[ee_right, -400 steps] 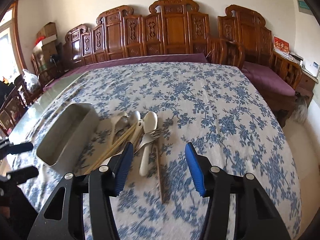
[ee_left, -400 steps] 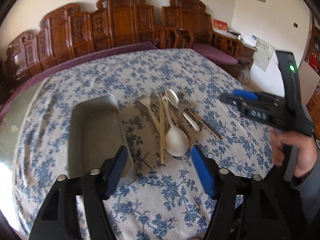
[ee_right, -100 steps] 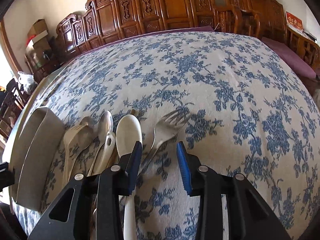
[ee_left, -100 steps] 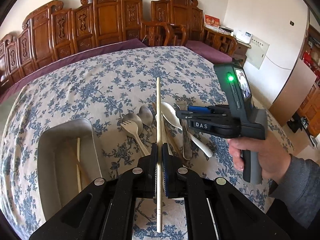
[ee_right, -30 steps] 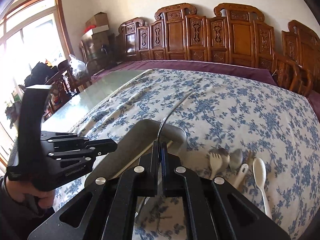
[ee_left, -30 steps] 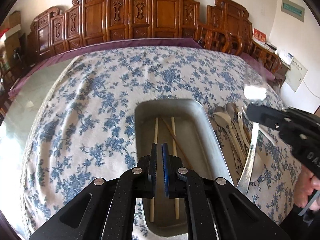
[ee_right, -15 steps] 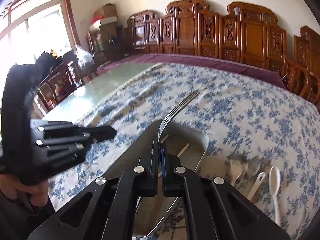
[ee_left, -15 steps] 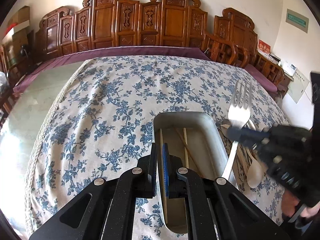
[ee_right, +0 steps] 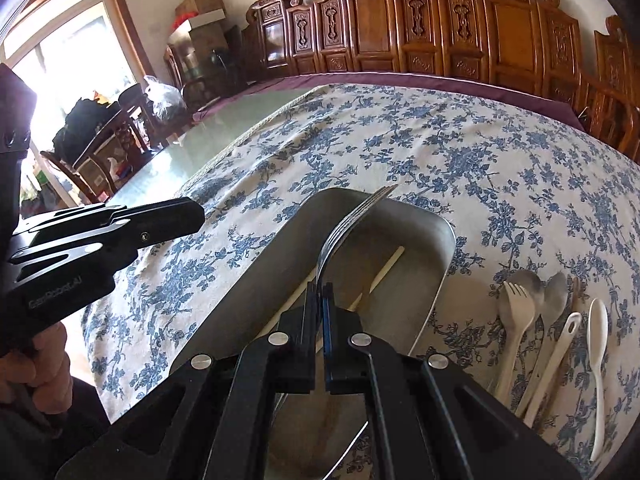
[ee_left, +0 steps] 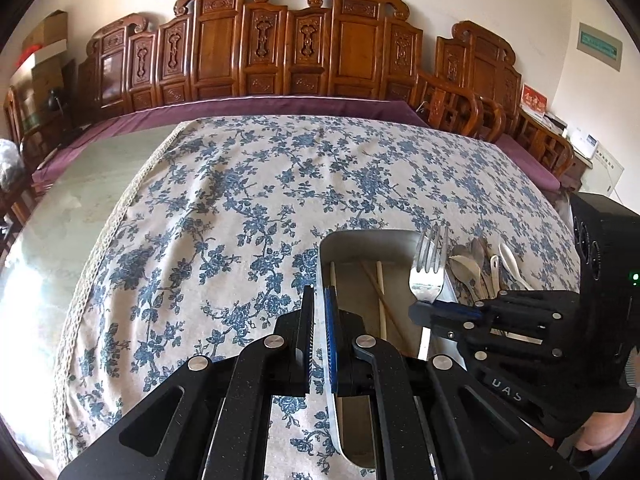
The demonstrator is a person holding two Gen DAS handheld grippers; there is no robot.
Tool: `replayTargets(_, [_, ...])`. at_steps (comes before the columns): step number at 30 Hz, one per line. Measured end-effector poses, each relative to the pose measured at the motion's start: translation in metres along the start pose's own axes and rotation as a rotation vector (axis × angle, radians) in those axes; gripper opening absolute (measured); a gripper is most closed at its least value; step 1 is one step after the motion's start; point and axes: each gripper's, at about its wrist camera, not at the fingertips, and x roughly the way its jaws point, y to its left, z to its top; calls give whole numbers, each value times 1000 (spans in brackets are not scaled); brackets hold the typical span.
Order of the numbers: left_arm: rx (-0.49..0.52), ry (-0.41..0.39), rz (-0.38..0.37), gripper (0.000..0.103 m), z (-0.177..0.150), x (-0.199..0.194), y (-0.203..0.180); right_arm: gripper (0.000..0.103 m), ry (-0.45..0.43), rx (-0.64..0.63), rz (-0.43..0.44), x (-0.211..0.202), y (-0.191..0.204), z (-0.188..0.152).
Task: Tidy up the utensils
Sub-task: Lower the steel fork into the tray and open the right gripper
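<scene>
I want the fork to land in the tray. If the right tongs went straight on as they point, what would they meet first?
Probably the tray's floor, near the chopsticks; the right tongs hold the fork above it. Depth is unclear.

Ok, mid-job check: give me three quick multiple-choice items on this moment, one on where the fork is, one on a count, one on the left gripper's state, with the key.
1. Where is the metal fork?
A. Lying on the tablecloth
B. Held by the right gripper above the metal tray
C. Flat in the tray

2. How many pale chopsticks lie in the tray?
A. None
B. Two
C. Five

3. What state is the left gripper in?
A. Shut, holding nothing
B. Shut on a spoon
C. Wide open

Key:
1 B, the fork's handle sits between the closed right fingers with its tines over the tray.
2 B, the left wrist view shows two pale sticks on the tray floor, plus a thin darker one crossing them.
3 A, its blue pads nearly meet with nothing between them.
</scene>
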Motion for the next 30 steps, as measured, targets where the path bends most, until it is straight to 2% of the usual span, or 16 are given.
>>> replayTargets(10, [-3,-4,3,4,0,-1,2,5,49,21,3,21,2,0])
replayTargets(14, [-14,-16,-2,4,2,-4,1,7,34,39,9,17,-3,-2])
replayTargets(17, [-7,-24,-8,4,2,-6,-4,7,3,48,19,0,-9,-3])
replayTargets(22, [6,-20,-35,4,2,-5,-21,7,-66,39,-25,-50,-29,-8])
replayTargets(27, [41,-26,-79,5,3,-5,-50,7,-99,39,-151,-95,-66,-29])
replayTargets(30, [70,-26,-101,6,2,-4,-69,7,-87,60,-203,-105,-86,-46])
